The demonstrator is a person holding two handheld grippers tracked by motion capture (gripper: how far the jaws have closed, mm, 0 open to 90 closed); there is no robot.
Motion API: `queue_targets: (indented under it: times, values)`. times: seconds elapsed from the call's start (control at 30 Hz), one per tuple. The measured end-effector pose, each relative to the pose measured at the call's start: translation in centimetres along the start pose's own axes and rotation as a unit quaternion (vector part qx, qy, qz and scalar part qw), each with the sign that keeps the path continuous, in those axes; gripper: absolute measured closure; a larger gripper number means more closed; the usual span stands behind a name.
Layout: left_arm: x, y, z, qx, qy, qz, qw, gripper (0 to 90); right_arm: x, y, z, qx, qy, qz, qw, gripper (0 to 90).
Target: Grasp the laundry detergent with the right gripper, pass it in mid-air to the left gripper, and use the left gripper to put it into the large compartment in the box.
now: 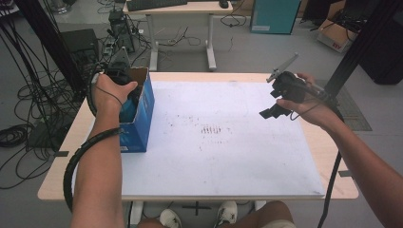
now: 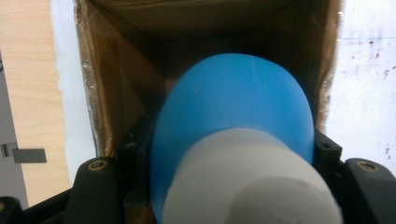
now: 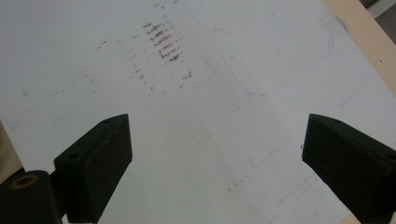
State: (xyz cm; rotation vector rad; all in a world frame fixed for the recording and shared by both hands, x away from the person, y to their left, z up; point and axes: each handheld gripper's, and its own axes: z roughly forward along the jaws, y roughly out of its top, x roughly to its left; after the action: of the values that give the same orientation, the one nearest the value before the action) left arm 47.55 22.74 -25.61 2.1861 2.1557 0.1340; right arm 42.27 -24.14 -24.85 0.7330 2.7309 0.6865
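A round, smooth blue bottle (image 2: 233,121) with a chalky white cap (image 2: 247,186) is pinched between the black jaws of the left gripper (image 2: 229,163). It is held inside the open top of a tall box (image 1: 138,114), which is blue outside and plain brown cardboard (image 2: 116,93) inside. The box is stood near the left edge of a flat white sheet (image 1: 223,142), marked with small brown smudges (image 3: 163,42). The sheet is laid on a pale wooden table (image 1: 328,161). The right gripper (image 1: 275,110) is held above the sheet's right side, and its blocky black jaws are spread wide with nothing between them.
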Motion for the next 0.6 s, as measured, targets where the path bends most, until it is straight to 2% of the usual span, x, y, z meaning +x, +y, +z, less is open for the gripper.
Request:
queue_targets:
  times: [0.23,0.4,0.47,0.6]
  values:
    - [0.3,-0.1,0.7,0.002,0.002,-0.001,1.0000,35.9,0.0,0.2,0.3,0.000,0.002,-0.004,1.0000,8.4]
    - [0.6,-0.3,1.7,0.012,0.000,0.005,0.9999,35.9,-0.1,0.3,0.5,0.003,0.002,-0.003,1.0000,8.4]
    - [0.6,-0.4,1.9,0.002,0.003,0.005,1.0000,35.8,-0.1,0.3,0.5,0.005,0.003,-0.004,1.0000,8.4]
    - [0.6,-0.3,1.9,0.007,0.001,0.007,0.9999,35.8,-0.2,0.4,0.6,0.003,0.001,-0.006,1.0000,8.5]
